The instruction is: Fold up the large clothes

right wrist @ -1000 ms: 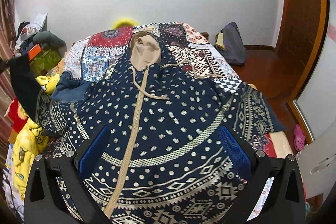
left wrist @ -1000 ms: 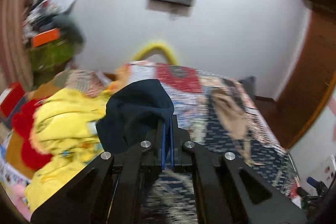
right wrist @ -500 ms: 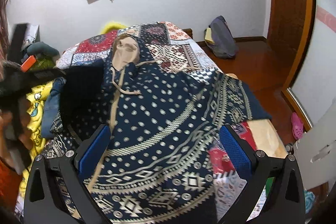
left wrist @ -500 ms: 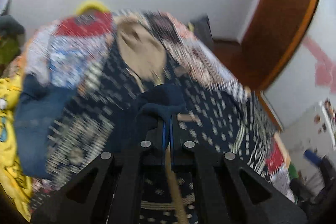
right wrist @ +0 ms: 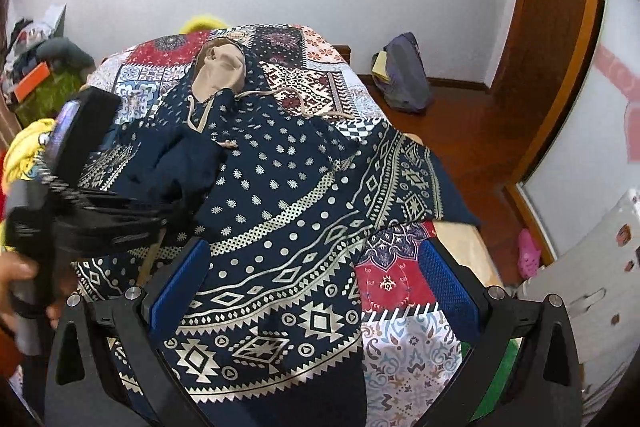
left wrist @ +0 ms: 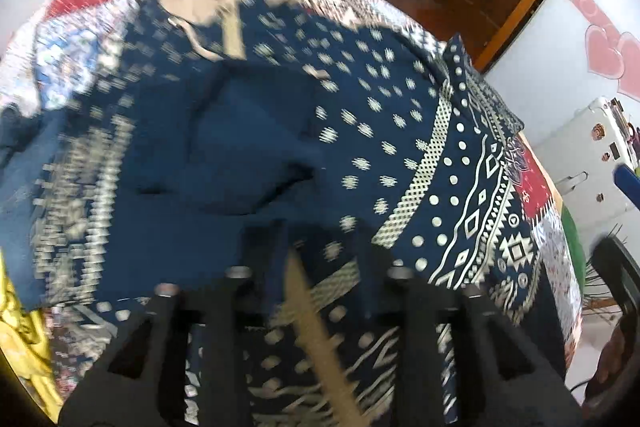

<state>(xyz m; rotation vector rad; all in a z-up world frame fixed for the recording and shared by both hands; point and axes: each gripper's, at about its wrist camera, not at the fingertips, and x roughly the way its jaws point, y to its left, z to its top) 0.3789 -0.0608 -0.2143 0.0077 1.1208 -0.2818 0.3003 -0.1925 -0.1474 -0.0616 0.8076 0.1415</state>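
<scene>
The hoodie (right wrist: 304, 187) lies spread over the bed (right wrist: 404, 343), hood at 12 o'clock, one sleeve (right wrist: 180, 167) folded across the chest. The left gripper (left wrist: 320, 259) appears parted, blurred, holding nothing; the right gripper (right wrist: 312, 291) stands wide open, empty. Fabric judged soft, limp, moderately heavy: grip at hem corners or sleeve cuff.

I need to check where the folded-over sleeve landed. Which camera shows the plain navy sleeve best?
The right wrist view: it is sharp and shows the plain navy sleeve lying across the patterned hoodie below the tan hood. The left wrist view shows the sleeve close up but motion-blurred.
</scene>
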